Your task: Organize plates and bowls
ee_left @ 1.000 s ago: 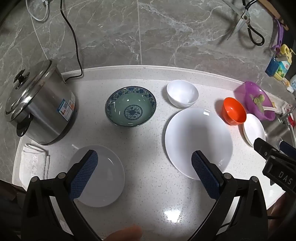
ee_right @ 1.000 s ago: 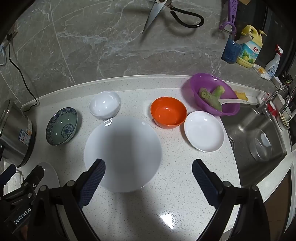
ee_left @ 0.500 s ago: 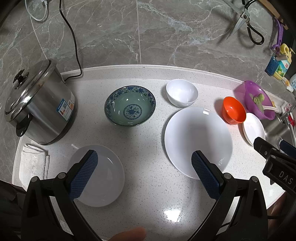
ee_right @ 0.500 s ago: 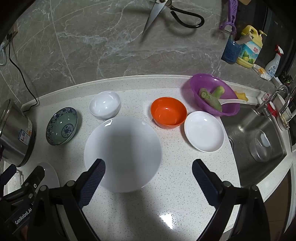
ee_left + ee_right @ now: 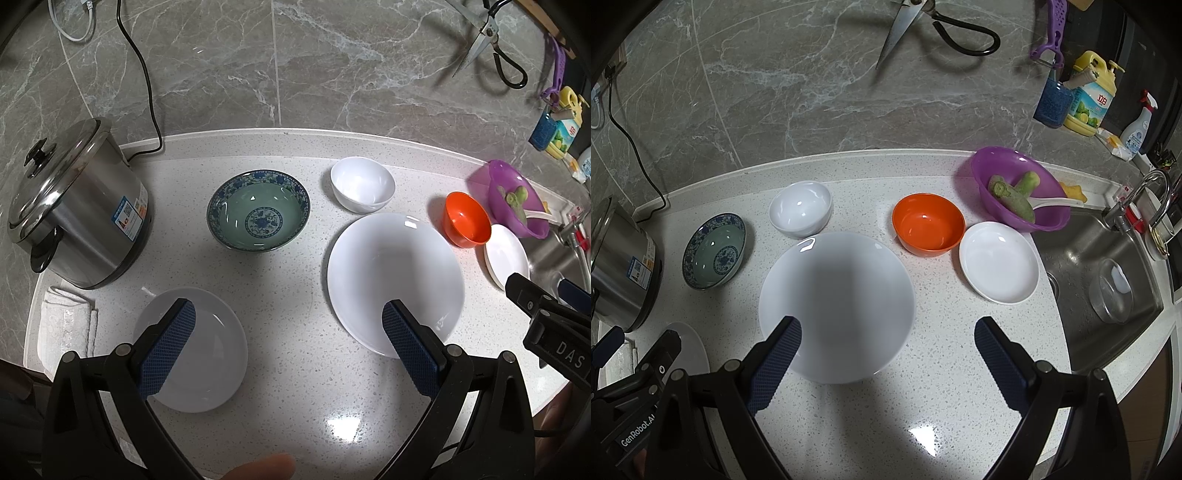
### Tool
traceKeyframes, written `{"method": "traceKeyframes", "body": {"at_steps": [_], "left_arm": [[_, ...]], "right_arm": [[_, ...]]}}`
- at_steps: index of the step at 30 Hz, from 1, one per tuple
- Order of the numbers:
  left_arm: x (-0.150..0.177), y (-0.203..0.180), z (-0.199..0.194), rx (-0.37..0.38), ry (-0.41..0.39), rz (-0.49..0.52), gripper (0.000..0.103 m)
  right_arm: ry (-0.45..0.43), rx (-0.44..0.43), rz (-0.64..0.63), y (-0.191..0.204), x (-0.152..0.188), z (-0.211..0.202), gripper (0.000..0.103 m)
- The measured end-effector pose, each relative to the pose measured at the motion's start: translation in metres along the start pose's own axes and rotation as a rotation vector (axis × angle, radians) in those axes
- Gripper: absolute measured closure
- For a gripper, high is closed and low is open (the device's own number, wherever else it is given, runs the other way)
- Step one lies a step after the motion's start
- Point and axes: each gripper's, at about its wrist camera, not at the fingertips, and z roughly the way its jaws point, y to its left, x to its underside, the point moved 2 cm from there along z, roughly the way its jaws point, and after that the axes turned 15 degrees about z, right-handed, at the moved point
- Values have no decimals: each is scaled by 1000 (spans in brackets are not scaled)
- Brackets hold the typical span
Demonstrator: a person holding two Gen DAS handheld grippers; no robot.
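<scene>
While I hold both above the counter (image 5: 945, 398), left gripper (image 5: 288, 343) and right gripper (image 5: 886, 350) gape empty beside the large white plate (image 5: 836, 308).

Bright overhead light | glare patch on bench (image 5: 343, 421) | soft shadow across large white plate (image 5: 836, 291) | sharp focus | fisheye bending, dark corners

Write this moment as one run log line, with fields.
left hand-held gripper: open, empty | right hand-held gripper: open, empty | large white plate: untouched on counter | stacking: not started
</scene>
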Motion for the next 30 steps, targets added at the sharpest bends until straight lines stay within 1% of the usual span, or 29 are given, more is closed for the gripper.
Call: {"method": "traceKeyframes", "body": {"at_steps": [30], "left_arm": [[0, 0, 1, 2, 2, 0, 1]], "right_arm": [[0, 2, -1, 2, 1, 1, 6]]}}
